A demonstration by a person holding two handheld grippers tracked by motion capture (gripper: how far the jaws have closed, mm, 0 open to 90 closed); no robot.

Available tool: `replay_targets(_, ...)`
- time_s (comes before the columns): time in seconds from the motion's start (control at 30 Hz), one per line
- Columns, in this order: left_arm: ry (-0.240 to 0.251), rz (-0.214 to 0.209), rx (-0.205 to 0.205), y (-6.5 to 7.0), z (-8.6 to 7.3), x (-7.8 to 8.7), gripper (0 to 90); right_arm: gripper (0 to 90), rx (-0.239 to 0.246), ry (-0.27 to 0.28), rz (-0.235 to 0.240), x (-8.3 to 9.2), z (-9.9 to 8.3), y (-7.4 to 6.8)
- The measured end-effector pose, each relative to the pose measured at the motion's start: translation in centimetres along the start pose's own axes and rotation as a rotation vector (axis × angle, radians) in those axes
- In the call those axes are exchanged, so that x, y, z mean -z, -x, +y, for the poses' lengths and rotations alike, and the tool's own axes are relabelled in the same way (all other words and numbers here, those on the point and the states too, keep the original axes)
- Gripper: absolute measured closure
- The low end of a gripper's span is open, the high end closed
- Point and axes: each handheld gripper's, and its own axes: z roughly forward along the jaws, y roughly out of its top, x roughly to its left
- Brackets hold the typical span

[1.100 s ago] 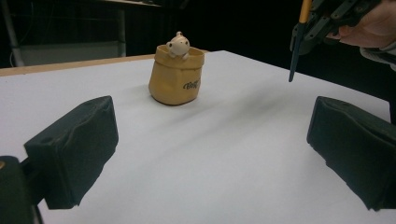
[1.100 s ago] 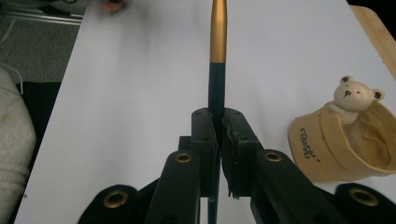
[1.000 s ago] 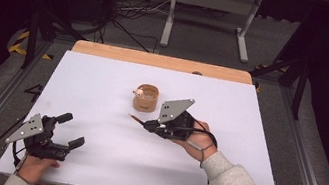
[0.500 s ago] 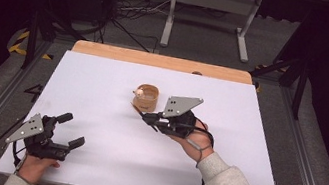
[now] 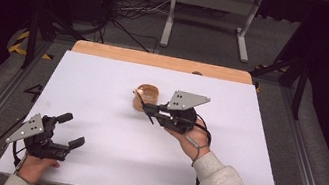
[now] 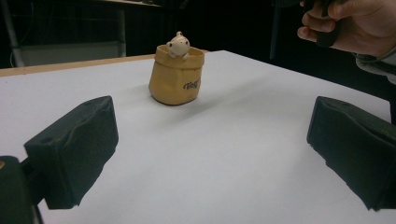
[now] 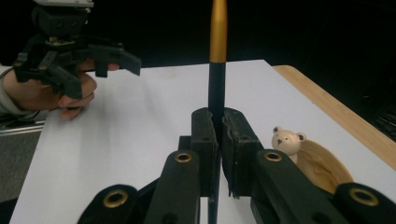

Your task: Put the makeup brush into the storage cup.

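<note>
A tan sack-shaped pot [image 5: 145, 97] with a small bear figure [image 6: 178, 45] on its rim stands at the middle of the white table [image 5: 101, 92]. My right gripper [image 5: 148, 111] hovers right beside the pot, shut on a slim black-and-gold pen [image 7: 217, 46] that sticks out past the jaws. In the right gripper view the gripper [image 7: 218, 126] has the pot [image 7: 322, 163] and the bear figure [image 7: 287, 140] just to its right. My left gripper [image 5: 71, 130] rests open near the front left corner, far from the pot [image 6: 177, 74], with nothing between its pads [image 6: 74, 149].
A wooden strip [image 5: 157, 61] borders the table's far edge. Beyond it are a dark floor with cables and a metal stand [image 5: 212, 9]. The right hand [image 6: 350, 23] shows in the left gripper view. Bare table lies between the two grippers.
My right gripper has carried the pen toward the far left, up to the pot. The left gripper has stayed put.
</note>
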Motion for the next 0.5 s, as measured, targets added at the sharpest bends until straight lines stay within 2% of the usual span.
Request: replay_targets(0.5,0.001,0.002,0.0,0.0,0.0,0.0,2.8,83.8,-0.111,0.107,-0.113,0.1,-0.3,1.1)
